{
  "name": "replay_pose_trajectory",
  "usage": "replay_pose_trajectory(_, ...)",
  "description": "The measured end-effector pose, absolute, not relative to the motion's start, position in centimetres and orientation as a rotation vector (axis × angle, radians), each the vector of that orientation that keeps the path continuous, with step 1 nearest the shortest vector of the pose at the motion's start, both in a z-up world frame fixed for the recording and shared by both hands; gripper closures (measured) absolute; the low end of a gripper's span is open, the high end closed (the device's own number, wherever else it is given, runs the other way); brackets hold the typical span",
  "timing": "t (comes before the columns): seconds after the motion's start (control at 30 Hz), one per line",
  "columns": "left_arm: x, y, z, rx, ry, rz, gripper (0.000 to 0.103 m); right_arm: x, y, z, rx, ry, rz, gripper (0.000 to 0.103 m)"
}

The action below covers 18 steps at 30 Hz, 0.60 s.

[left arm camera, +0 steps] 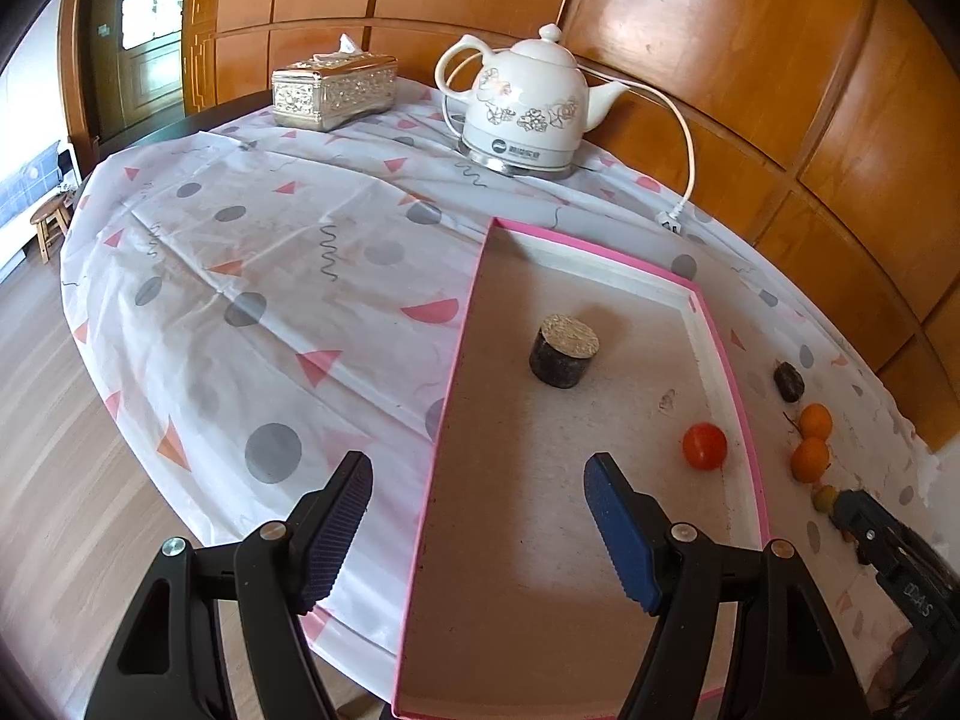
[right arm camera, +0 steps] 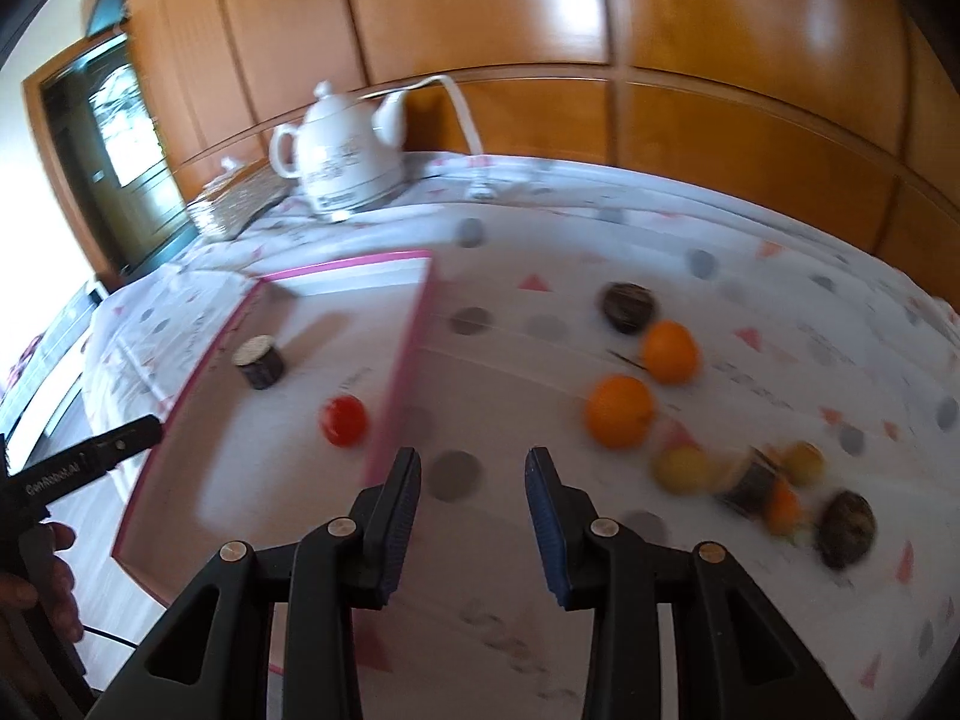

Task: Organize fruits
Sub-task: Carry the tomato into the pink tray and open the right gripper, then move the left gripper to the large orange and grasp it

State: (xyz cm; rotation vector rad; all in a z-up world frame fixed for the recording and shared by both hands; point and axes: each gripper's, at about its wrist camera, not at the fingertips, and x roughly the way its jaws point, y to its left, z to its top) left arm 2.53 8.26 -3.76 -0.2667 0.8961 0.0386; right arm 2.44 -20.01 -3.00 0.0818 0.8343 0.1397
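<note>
Your right gripper (right arm camera: 473, 483) hangs empty above the tablecloth (right arm camera: 750, 252), just right of the pink-rimmed tray (right arm camera: 399, 354), its jaws standing apart with nothing between them. Your left gripper (left arm camera: 478, 519) is likewise released and empty, poised over the near part of the tray. The step in hand appears to be the reach for the next fruit: the tray already holds one red fruit (right arm camera: 343, 420) near its right wall and one dark cylindrical piece (right arm camera: 260, 362) farther in. The next move calls for swinging the right gripper toward the nearer orange (right arm camera: 619, 411), centring it between the jaws before closing. Outside the tray, count two oranges, the second (right arm camera: 671, 351) lying farther off, and one dark round piece (right arm camera: 628, 306) beyond them. A blurred cluster (right arm camera: 774, 489) of small yellow, orange and dark items lies at near right; the number cannot be told.
</note>
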Motion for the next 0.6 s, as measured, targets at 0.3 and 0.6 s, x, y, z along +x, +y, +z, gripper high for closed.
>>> replay_pose_trajectory(0.3, 2.4, 6.8, -3.2, -0.235, 0.889, -0.020, 0.029, -0.1, -25.4, -4.0, 0.126, 0.847, -0.006, 0.067)
replay_pose_trajectory(0.6, 2.4, 3.4, -2.4, -0.177, 0.883, -0.136, 0.029, -2.2, -30.1, -5.4, 0.176, 0.871, -0.148, 0.066)
